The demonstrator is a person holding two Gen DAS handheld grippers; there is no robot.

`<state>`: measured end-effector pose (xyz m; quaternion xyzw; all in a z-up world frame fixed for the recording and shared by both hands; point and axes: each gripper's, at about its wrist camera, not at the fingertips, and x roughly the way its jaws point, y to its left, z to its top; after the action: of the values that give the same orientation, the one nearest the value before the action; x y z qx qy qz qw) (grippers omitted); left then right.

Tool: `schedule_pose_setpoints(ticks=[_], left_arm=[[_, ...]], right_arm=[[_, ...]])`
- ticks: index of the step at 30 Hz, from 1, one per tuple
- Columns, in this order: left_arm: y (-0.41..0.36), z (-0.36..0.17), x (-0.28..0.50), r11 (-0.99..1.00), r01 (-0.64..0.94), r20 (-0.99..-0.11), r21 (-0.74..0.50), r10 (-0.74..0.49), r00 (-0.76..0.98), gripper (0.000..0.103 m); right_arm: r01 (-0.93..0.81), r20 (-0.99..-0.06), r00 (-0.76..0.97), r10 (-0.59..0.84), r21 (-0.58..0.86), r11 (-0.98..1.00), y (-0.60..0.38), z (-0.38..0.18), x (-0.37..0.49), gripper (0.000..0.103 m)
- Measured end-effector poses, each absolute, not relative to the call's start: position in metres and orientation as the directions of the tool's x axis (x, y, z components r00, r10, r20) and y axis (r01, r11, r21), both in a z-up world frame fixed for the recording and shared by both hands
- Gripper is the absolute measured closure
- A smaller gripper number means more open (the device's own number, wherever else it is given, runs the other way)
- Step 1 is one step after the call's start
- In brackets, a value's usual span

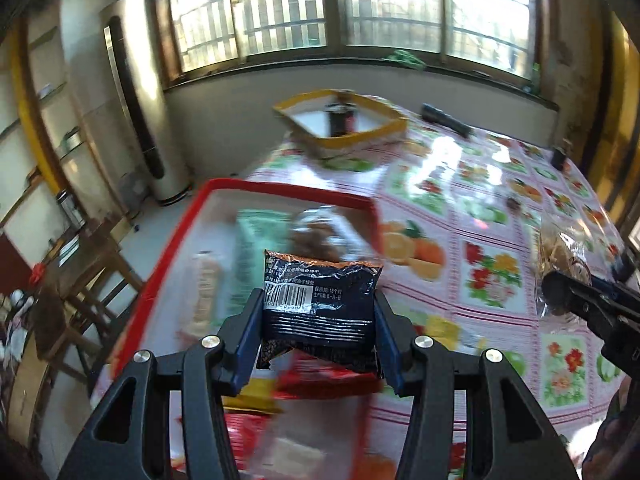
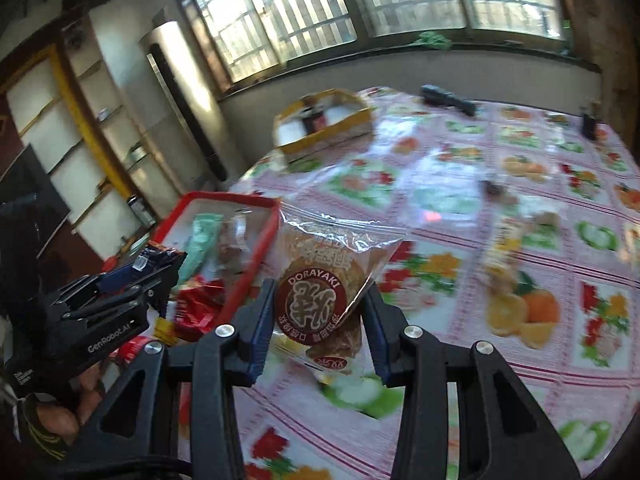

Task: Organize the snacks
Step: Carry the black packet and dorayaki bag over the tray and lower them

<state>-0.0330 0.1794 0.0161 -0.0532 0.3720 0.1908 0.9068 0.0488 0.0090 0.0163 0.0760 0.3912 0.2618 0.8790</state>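
Sitting at the near left of the table, the red-rimmed tray [image 1: 280,194] holds a green packet [image 1: 256,240], a clear bag of brown pieces [image 1: 320,232] and a pale wrapped stick [image 1: 206,280], all smeared by blur. Farther off, the yellow-rimmed tray [image 1: 360,136] has one dark upright item [image 1: 340,118] in it; what that item is cannot be made out.

Clamped between the blue pads of the left gripper [image 1: 318,312] is a black snack packet [image 1: 320,304] with a barcode label, held above the near edge of the red tray. The right gripper [image 2: 318,308] is closed on a clear dorayaki bag [image 2: 320,292] with a round red label, just right of the red tray's corner. In the left wrist view this second gripper is cut off at the right edge.

Red and yellow wrappers [image 2: 196,312] lie beside the tray's near edge, too blurred to read. A small wrapped snack [image 2: 500,252] on the right is equally unclear.

Covering the table is a glossy cloth [image 1: 492,280] printed with fruit and flower squares. Beyond it stand a barred window [image 1: 340,8], a tall silver cylinder unit [image 1: 144,100] and yellow-framed shelves [image 2: 68,120]. A dark long object [image 1: 446,120] lies at the far edge
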Motion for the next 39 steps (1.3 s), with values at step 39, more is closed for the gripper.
schedule_pose_setpoints(ticks=[39], left_arm=[[0.274,-0.016,-0.057,0.820,-0.571,-0.742,0.029,0.401,0.538,0.052]], right_arm=[[-0.605,-0.704,0.325,0.632,0.359,0.710,0.175,-0.015,0.100,0.059]])
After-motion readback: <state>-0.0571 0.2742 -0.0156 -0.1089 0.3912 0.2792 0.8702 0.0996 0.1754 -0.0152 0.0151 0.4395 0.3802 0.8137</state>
